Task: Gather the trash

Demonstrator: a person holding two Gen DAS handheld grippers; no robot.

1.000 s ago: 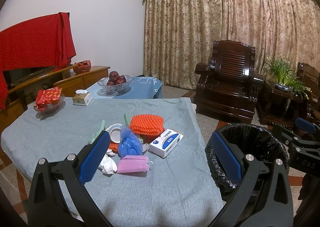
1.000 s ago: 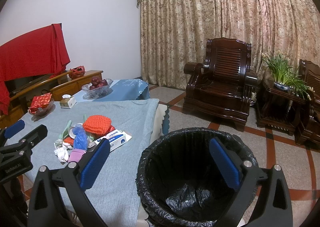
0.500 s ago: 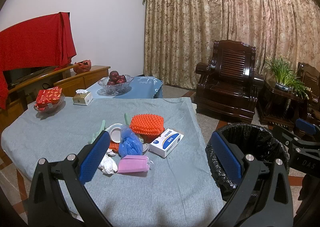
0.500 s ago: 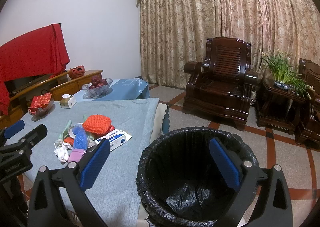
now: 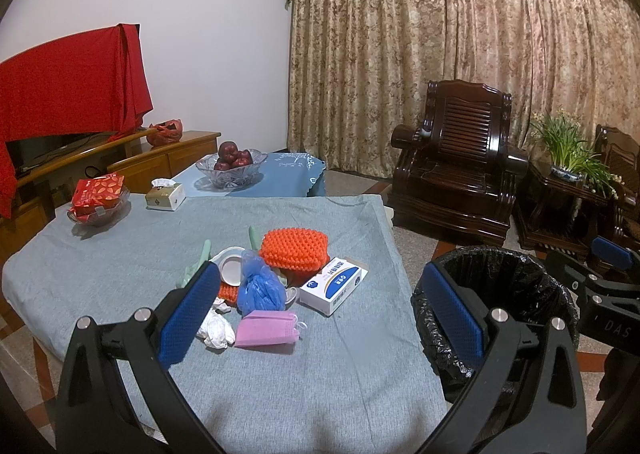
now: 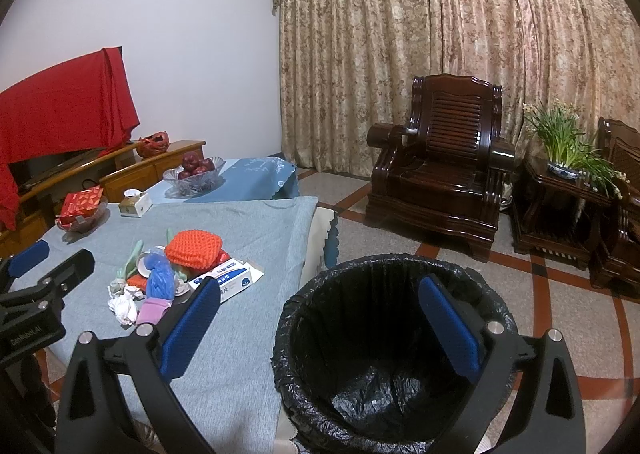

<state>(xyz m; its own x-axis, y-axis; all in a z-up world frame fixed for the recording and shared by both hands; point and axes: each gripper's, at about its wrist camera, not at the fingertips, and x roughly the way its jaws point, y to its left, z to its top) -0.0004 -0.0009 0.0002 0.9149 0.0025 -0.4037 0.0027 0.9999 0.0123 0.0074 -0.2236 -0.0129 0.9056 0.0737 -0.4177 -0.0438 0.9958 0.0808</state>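
Above the table (image 5: pixel 120 266), left gripper (image 5: pixel 320 310) spread wide; right gripper (image 6: pixel 320 326) likewise over bin (image 6: pixel 304 302).

Dim warm indoor light, soft shadows, strong fisheye vignetting.

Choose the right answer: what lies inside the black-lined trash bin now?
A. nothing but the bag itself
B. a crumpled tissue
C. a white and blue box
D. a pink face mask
A: the right wrist view looks down into the trash bin and shows only black liner.
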